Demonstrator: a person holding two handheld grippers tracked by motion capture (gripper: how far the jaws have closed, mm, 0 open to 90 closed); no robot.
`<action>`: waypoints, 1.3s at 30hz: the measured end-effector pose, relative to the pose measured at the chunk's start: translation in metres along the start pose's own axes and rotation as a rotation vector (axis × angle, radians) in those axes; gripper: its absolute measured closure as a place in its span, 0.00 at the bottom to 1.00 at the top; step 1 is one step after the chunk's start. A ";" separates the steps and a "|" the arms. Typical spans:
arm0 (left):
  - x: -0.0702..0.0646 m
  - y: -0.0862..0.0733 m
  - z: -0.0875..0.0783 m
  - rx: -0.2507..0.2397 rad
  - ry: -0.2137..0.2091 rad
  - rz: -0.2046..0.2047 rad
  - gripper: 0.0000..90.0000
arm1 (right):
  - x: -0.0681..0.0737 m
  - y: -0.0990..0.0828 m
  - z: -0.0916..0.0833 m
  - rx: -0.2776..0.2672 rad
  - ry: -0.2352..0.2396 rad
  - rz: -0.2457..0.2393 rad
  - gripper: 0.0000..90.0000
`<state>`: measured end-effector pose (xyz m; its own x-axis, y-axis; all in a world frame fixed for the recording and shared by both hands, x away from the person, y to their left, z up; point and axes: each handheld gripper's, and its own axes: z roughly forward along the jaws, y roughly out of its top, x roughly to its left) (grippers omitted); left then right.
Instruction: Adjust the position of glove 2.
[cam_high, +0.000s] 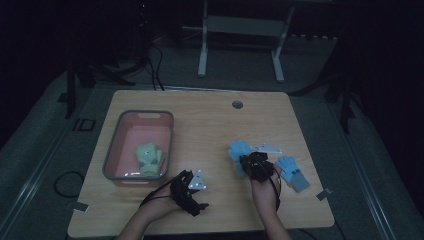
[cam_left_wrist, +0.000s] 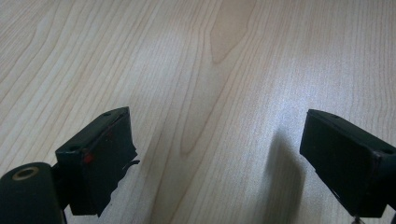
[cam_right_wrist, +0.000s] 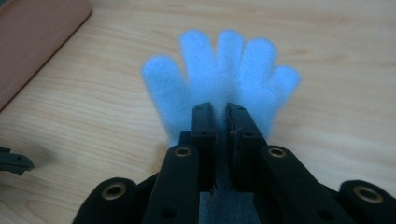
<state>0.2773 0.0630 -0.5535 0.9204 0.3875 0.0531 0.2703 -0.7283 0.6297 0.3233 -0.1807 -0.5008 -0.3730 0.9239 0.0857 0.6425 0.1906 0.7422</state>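
My right gripper (cam_high: 252, 162) is shut on a fluffy light blue glove (cam_high: 239, 150) at the table's right middle. In the right gripper view the jaws (cam_right_wrist: 222, 114) pinch the glove (cam_right_wrist: 219, 65) near its cuff, and its fingers spread beyond the tips over the wood. A second blue glove (cam_high: 294, 172) with a grey cuff lies flat just to the right of that hand. My left gripper (cam_high: 194, 191) rests near the front edge, beside the bin. It stands open (cam_left_wrist: 217, 135) over bare wood with nothing between the jaws.
A pink bin with a grey rim (cam_high: 112, 150) sits at the table's left and holds a green glove (cam_high: 149, 159); its corner (cam_right_wrist: 37, 37) lies left of the held glove. A round cable hole (cam_high: 237, 104) is near the far edge. The room around the table is dark.
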 end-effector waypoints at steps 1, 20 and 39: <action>0.000 0.000 0.000 0.000 0.001 0.004 0.11 | 0.001 -0.003 0.002 0.002 -0.011 0.005 0.92; -0.002 0.000 0.001 0.006 -0.012 0.018 0.11 | 0.014 -0.024 0.042 0.086 -0.011 0.000 0.79; -0.001 -0.001 0.001 0.002 -0.008 0.015 0.11 | -0.046 -0.006 0.001 0.029 0.157 -0.297 0.72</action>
<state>0.2761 0.0626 -0.5548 0.9264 0.3723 0.0561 0.2574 -0.7352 0.6271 0.3371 -0.2243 -0.5099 -0.6439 0.7646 -0.0290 0.5080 0.4555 0.7310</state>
